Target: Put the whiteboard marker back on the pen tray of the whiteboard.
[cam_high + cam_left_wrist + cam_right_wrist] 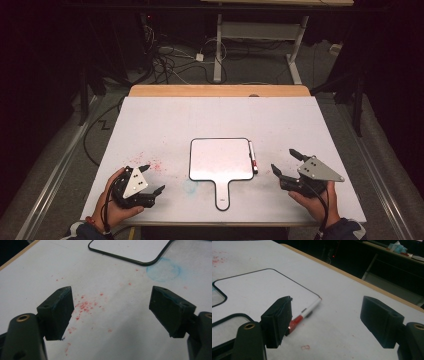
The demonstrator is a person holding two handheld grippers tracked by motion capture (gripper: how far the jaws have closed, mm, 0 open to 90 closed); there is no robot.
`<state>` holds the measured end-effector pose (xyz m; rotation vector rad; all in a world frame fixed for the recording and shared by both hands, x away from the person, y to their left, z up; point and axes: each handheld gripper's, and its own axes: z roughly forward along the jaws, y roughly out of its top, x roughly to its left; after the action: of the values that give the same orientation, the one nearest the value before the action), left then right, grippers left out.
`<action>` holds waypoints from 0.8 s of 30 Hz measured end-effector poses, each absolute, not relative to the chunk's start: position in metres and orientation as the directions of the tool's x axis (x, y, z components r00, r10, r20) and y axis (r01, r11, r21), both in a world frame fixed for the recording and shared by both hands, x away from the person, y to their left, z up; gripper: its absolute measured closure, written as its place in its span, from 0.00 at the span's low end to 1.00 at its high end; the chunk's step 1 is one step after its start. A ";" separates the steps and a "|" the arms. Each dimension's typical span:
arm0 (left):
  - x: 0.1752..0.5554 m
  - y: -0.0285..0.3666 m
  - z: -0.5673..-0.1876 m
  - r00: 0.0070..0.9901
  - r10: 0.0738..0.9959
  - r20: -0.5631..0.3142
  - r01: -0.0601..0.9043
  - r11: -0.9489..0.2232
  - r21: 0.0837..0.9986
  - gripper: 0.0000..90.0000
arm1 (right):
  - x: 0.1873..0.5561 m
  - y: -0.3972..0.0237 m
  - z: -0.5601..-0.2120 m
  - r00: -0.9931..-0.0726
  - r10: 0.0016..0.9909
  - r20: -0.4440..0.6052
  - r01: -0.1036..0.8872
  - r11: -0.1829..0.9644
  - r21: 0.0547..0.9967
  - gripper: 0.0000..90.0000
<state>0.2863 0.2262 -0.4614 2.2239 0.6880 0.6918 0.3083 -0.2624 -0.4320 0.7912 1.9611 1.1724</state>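
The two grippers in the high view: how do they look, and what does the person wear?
Both the left gripper and the right gripper are black, with two blocky jaws, a grey three-cornered plate on top and a black trailing cable. The gripper views show brass-coloured rings at the jaw bases. The person wears dark sleeves and a reddish band at the left wrist.

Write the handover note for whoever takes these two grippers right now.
Left gripper: jaws open, empty, resting at the near left of the table over red specks.
Right gripper: jaws open, empty, just right of the marker.
Marker lies along the right edge of the small whiteboard, red cap end nearer the person.
Done: nothing gripped, board looks blank.
Left: probably pick up the marker.
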 end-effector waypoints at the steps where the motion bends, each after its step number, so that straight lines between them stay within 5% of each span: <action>1: 0.286 0.226 -0.461 0.717 0.642 0.272 0.269 -0.615 0.741 0.21 | 0.307 -0.263 -0.434 -0.565 0.785 -0.255 0.145 0.399 0.905 0.28; 24: 0.284 0.223 -0.460 0.721 0.626 0.298 0.243 -0.631 0.736 0.21 | 0.296 -0.261 -0.446 -0.557 0.786 -0.266 0.148 0.409 0.900 0.25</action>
<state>0.2836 0.2234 -0.4602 2.2310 0.6552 0.7139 0.2957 -0.2605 -0.4464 0.7937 1.9633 1.1576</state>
